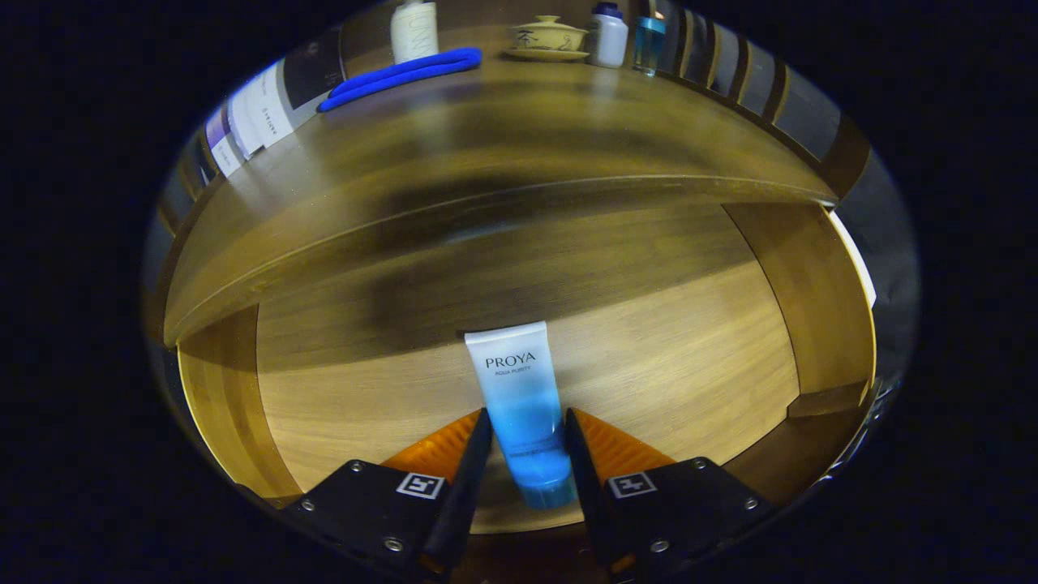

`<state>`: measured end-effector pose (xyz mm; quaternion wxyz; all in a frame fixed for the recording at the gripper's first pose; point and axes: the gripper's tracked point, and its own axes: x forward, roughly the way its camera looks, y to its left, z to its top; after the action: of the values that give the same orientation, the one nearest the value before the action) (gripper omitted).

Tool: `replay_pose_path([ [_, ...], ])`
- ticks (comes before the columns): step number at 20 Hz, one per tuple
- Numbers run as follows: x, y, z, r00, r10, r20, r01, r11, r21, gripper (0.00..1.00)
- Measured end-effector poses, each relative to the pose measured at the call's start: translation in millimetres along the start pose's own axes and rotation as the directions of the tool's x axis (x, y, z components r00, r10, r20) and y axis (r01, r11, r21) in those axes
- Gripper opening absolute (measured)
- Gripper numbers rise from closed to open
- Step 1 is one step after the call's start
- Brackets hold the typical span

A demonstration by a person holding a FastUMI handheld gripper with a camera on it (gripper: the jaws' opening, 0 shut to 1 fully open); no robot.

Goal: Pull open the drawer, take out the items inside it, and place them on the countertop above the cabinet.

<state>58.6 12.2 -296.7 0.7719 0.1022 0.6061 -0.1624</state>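
The drawer (697, 365) stands pulled open below me, its pale wooden floor bare apart from one item. A white-and-blue tube (516, 381) lies lengthwise on that floor, cap end towards me and flat crimped end pointing at the cabinet. My gripper (527, 417) is down in the drawer with the tube's lower half between its fingers. The left fingertip (483, 426) and the right fingertip (572, 426) each lie against a side of the tube, so it is shut on the tube. The wooden countertop (527, 138) spreads out above the drawer, beyond the fingers.
At the back of the countertop lie a rolled blue cloth (401, 77), a white bottle (413, 31), a lidded yellow cup on a saucer (548, 36), a white bottle with a blue cap (608, 36) and a blue glass (649, 45). Drawer side walls (819, 308) rise left and right.
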Motion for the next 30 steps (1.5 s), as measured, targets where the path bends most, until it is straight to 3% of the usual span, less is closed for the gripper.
replay_pose_path([
  [8, 0, -4, 6, 0.999, -0.018, 0.047, 0.018, 1.0, 0.018, 0.44],
  [17, -34, -10, 9, 0.987, -0.024, 0.16, 0.018, 0.999, 0.039, 0.44],
  [30, -101, -54, 27, 0.934, -0.063, 0.352, 0.046, 0.997, 0.057, 0.43],
])
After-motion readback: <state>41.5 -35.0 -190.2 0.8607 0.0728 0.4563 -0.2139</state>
